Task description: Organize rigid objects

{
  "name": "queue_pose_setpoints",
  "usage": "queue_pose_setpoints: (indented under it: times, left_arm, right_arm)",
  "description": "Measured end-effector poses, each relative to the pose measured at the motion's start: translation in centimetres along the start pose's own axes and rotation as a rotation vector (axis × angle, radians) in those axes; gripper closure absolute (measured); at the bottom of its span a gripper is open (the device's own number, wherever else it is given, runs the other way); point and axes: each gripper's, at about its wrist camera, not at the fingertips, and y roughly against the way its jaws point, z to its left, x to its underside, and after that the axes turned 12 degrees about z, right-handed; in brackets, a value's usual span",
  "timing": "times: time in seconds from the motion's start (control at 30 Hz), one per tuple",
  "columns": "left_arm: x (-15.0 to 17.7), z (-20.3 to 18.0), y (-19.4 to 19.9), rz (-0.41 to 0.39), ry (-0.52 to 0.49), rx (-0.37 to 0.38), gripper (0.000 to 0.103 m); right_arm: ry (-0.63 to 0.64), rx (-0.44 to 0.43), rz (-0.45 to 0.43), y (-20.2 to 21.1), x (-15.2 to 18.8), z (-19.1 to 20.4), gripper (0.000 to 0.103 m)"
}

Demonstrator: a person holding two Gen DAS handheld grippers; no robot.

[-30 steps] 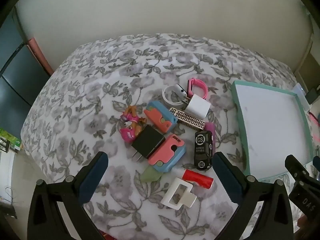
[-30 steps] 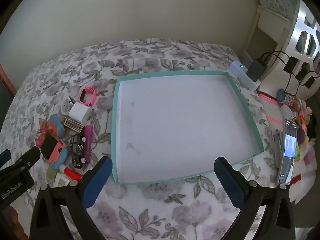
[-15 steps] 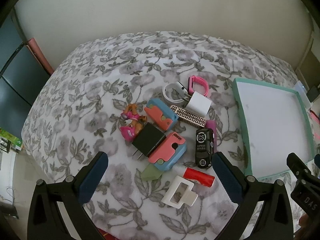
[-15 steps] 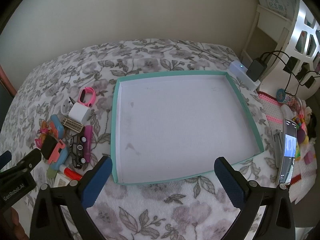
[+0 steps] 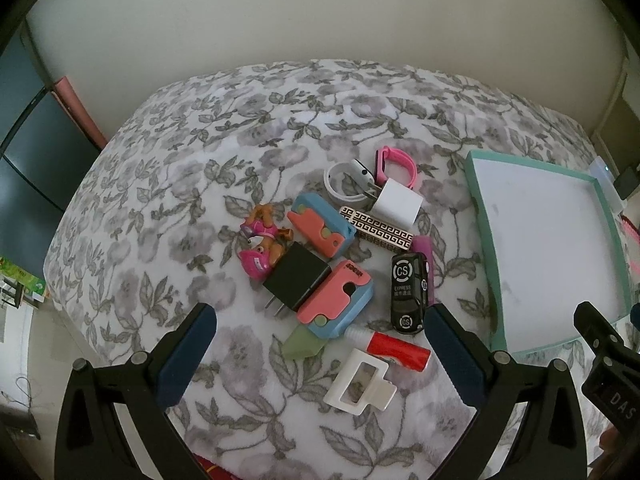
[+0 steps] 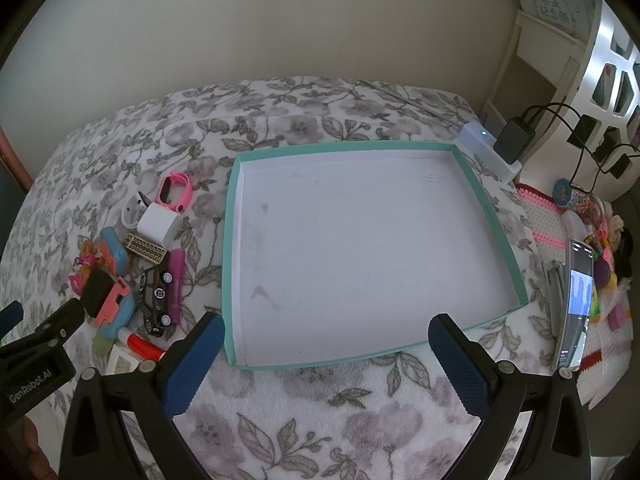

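A pile of small rigid objects lies on the floral bedspread: a black charger (image 5: 298,282), two pink-and-blue cases (image 5: 338,304) (image 5: 322,230), a black toy car (image 5: 408,292), a red tube (image 5: 394,350), a white clip (image 5: 360,386), a white cube charger (image 5: 398,202), a pink watch (image 5: 394,162) and a toy figure (image 5: 262,246). My left gripper (image 5: 320,346) is open above the pile's near edge, holding nothing. The teal-rimmed white tray (image 6: 230,240) lies empty to the pile's right. My right gripper (image 6: 326,356) is open over the tray's near rim.
A white power strip (image 6: 490,150) with a black plug lies beyond the tray's far right corner. A phone (image 6: 576,304) and small toys lie at the right. The bed's left edge drops beside a dark cabinet (image 5: 28,160).
The left gripper has drawn back slightly, so the pile sits higher and smaller in its view. The right gripper has barely moved. Both stay open.
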Motion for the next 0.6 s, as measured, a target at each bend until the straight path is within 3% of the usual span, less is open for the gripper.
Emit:
queue_pose_setpoints:
  times: [0.6]
  left_arm:
    - [-0.01, -0.06, -0.18, 0.015, -0.008, -0.004, 0.0]
  right_arm:
    - [0.004, 0.0, 0.006, -0.07, 0.0, 0.04, 0.0]
